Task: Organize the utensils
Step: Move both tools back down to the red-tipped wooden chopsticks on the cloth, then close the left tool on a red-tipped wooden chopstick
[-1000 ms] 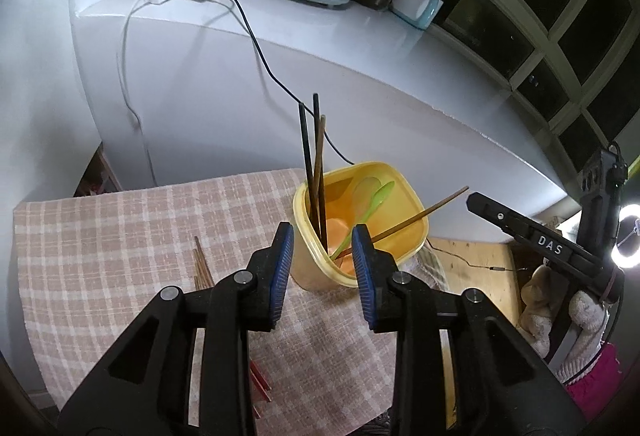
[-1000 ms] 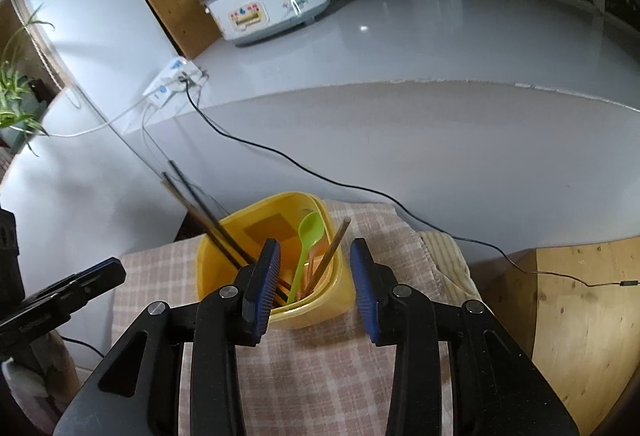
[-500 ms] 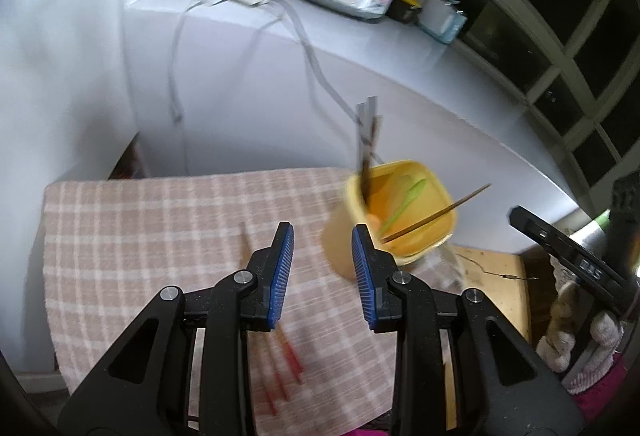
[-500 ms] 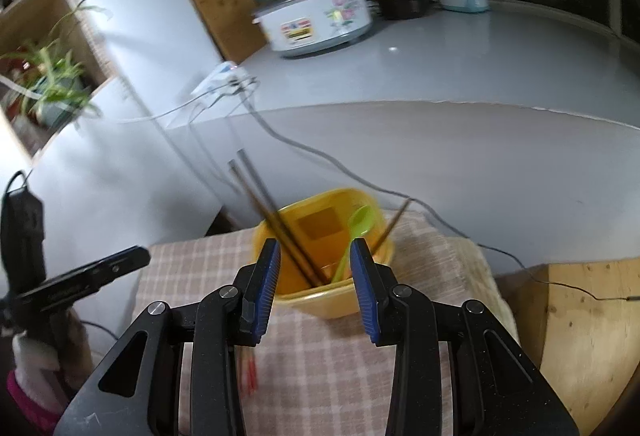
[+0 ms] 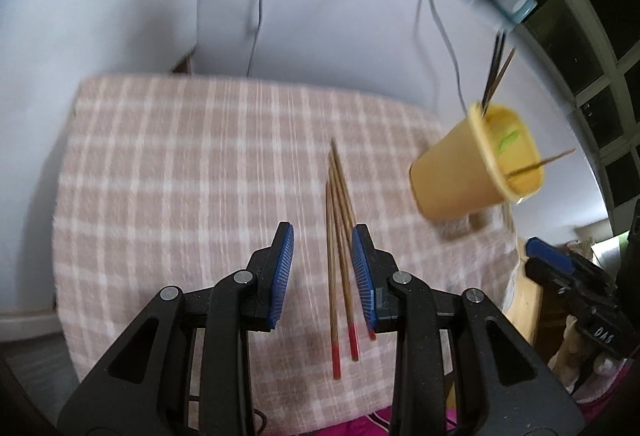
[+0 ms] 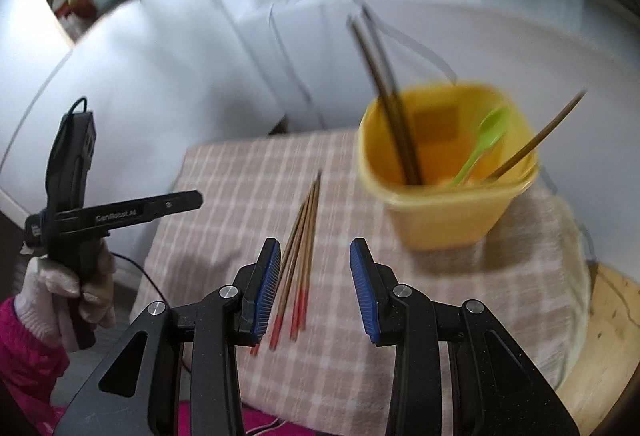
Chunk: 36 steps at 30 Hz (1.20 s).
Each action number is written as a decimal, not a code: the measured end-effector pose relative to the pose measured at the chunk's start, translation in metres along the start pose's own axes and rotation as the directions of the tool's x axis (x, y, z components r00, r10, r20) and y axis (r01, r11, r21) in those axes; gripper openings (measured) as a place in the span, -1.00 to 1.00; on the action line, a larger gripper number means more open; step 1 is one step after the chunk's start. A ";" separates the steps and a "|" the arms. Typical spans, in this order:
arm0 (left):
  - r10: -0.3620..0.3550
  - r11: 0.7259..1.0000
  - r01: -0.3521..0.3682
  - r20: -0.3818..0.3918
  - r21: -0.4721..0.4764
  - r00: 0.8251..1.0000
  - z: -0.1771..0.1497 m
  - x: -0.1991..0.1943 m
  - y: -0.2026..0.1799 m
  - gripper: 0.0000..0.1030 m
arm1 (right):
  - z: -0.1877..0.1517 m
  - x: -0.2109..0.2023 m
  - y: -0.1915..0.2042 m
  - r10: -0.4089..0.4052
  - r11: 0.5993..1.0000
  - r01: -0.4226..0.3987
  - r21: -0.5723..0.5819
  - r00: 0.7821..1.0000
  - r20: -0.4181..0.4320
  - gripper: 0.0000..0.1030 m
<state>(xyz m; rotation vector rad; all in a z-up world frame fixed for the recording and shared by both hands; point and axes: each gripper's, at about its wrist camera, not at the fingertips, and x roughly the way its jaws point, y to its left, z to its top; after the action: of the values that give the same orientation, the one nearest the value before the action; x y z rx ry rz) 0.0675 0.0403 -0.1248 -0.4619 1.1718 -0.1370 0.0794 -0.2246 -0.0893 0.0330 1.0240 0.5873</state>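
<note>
Jaws of left gripper [image 5: 322, 268] apart, empty, red-tipped chopsticks [image 5: 340, 260] seemingly on cloth beneath the gap

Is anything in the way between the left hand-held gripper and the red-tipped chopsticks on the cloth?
Nothing visible. The left hand-held gripper is open right above the red-tipped chopsticks, which lie bare on the checked cloth.

Both views are evenly lit by soft, cool light, with dark window panes [image 5: 592, 47] at the far right. Motion blur smears the checked cloth [image 5: 180, 163] and yellow container [image 6: 444, 211]. Fisheye bending curves the counter edge [image 6: 520, 19], and the corners vignette to black.
</note>
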 end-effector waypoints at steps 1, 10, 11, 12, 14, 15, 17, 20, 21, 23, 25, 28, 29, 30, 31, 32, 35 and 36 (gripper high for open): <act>-0.001 1.000 0.001 -0.017 -0.003 1.000 -0.005 0.005 0.001 -0.43 | -0.004 0.008 0.001 -0.003 1.000 0.003 -0.004 1.000 -0.022 -0.33; 0.021 0.999 -0.017 -0.153 0.027 0.988 -0.035 0.060 -0.007 -0.43 | -0.032 0.056 0.002 0.012 1.000 -0.015 -0.014 0.984 -0.177 -0.33; 0.023 0.999 -0.019 -0.162 0.028 0.987 -0.036 0.065 -0.007 -0.43 | -0.032 0.060 0.002 0.015 1.000 -0.017 -0.009 0.982 -0.186 -0.33; 0.025 0.999 -0.021 -0.167 0.030 0.986 -0.037 0.067 -0.008 -0.43 | -0.033 0.063 0.001 0.020 1.000 -0.021 -0.004 0.981 -0.193 -0.33; 0.030 0.999 -0.024 -0.179 0.040 0.983 -0.039 0.075 -0.010 -0.43 | -0.032 0.068 -0.001 0.020 1.000 -0.019 0.002 0.979 -0.204 -0.33; 0.032 0.999 -0.025 -0.183 0.039 0.983 -0.039 0.077 -0.011 -0.43 | -0.031 0.070 -0.001 0.018 1.000 -0.018 0.004 0.978 -0.206 -0.33; 0.037 0.999 -0.029 -0.193 0.043 0.981 -0.039 0.085 -0.013 -0.43 | -0.030 0.073 -0.001 0.021 1.000 -0.020 0.010 0.977 -0.211 -0.33; 0.048 0.998 -0.039 -0.202 0.046 0.978 -0.037 0.095 -0.016 -0.43 | -0.027 0.079 -0.001 0.025 1.000 -0.022 0.017 0.976 -0.218 -0.34; 0.050 0.998 -0.041 -0.204 0.049 0.978 -0.037 0.099 -0.017 -0.43 | -0.028 0.081 -0.001 0.025 1.000 -0.022 0.015 0.975 -0.221 -0.34; 0.053 0.998 -0.042 -0.209 0.056 0.977 -0.037 0.105 -0.021 -0.43 | -0.027 0.085 0.000 0.017 1.000 -0.015 0.011 0.974 -0.227 -0.34; 0.061 0.997 -0.048 -0.211 0.066 0.976 -0.037 0.113 -0.026 -0.43 | -0.027 0.087 0.000 0.016 1.000 -0.013 0.011 0.972 -0.235 -0.38; 0.072 0.996 -0.057 -0.211 0.076 0.975 -0.036 0.120 -0.029 -0.43 | -0.026 0.093 0.001 0.013 1.000 -0.012 0.005 0.967 -0.253 -0.49; 0.075 0.995 -0.060 -0.213 0.076 0.974 -0.036 0.124 -0.030 -0.47 | -0.026 0.096 0.001 0.010 1.000 -0.010 0.001 0.966 -0.257 -0.50; 0.078 0.995 -0.063 -0.214 0.075 0.974 -0.036 0.129 -0.033 -0.57 | -0.025 0.099 0.002 0.005 1.000 -0.006 -0.002 0.966 -0.260 -0.52; 0.083 0.995 -0.068 -0.217 0.074 0.973 -0.036 0.132 -0.034 -0.59 | -0.025 0.101 0.002 0.003 1.000 -0.004 -0.004 0.964 -0.265 -0.53; 0.084 0.995 -0.070 -0.216 0.071 0.973 -0.035 0.136 -0.035 -0.60 | -0.025 0.103 0.003 0.001 1.000 -0.002 -0.004 0.963 -0.268 -0.55; 0.082 0.995 -0.069 -0.210 0.069 0.974 -0.034 0.145 -0.040 -0.67 | -0.023 0.110 0.004 -0.003 1.000 0.002 -0.003 0.960 -0.280 -0.56; 0.082 0.995 -0.069 -0.209 0.069 0.975 -0.033 0.147 -0.041 -0.72 | -0.022 0.113 0.004 -0.003 1.000 0.002 -0.004 0.959 -0.284 -0.57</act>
<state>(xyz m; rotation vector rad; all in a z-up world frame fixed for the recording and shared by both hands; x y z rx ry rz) 0.1009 -0.0554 -0.2436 -0.3534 1.3883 -0.1585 0.1021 -0.1729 -0.1893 -0.0579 1.3019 0.6022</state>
